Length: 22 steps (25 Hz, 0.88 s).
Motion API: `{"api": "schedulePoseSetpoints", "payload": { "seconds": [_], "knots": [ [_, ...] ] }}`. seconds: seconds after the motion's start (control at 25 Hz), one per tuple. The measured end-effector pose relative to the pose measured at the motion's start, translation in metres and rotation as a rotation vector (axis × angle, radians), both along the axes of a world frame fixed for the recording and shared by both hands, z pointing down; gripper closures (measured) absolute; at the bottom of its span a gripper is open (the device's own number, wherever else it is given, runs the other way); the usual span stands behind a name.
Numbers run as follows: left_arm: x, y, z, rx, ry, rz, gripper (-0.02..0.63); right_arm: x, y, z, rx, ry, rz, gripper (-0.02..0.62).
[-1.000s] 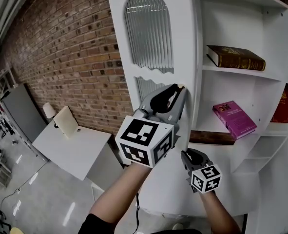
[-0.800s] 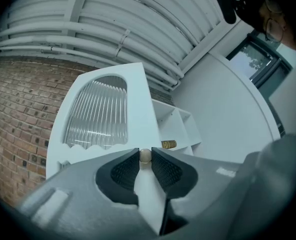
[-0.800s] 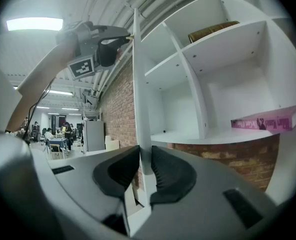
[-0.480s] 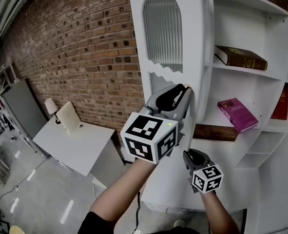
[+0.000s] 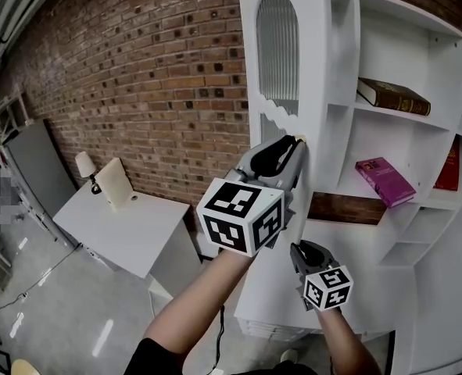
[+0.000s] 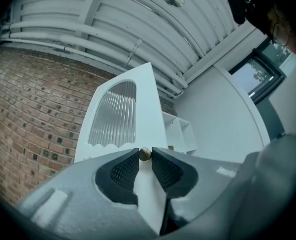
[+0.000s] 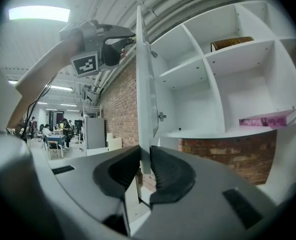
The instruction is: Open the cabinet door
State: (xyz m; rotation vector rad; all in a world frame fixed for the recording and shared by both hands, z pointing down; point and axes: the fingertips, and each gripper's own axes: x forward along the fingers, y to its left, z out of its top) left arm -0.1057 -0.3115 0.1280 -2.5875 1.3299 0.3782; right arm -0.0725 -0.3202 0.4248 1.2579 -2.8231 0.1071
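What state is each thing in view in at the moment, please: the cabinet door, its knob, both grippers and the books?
cabinet door: open, swung out from the shelves.
knob: gripped, on the door's free edge.
left gripper: shut on the knob.
right gripper: jaws have just been closing; shut on the cabinet door's edge, lower down.
brown book: lying flat, upper shelf.
pink book: lying flat, shelf below.

1. A big loft-style shared workspace, not a home, is suggested by a raw brick wall (image 5: 137, 76) and white pipes (image 6: 87, 31) left exposed overhead.
2. A shiny bare floor (image 5: 66, 326) and a strip light (image 7: 39, 14) are seen, with people (image 7: 50, 133) sat far back.
3. A homey corner is set against it: white cabinet (image 5: 387, 53), books (image 5: 393, 96), table (image 5: 129, 233), lamp (image 5: 84, 165).
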Motion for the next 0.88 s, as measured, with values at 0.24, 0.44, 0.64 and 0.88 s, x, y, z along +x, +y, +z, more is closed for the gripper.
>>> {"api": "schedulePoseSetpoints", "payload": {
  "seconds": [0.24,0.44,0.64,0.88],
  "knots": [
    [-0.033,0.016,0.001,0.010,0.001,-0.009,0.522,-0.032,0.019,0.001,0.009,0.008,0.010,0.528],
    [-0.056,0.027,0.001,0.047,-0.058,-0.044,0.539,-0.057,0.028,0.000,0.013,0.013,0.023,0.526],
    [-0.075,0.031,0.001,0.036,-0.071,-0.017,0.540,-0.077,0.034,-0.001,0.011,0.017,0.047,0.525],
    [-0.098,0.033,0.000,0.039,-0.026,-0.009,0.538,-0.102,0.038,-0.002,0.017,0.028,0.043,0.522]
  ]
}}
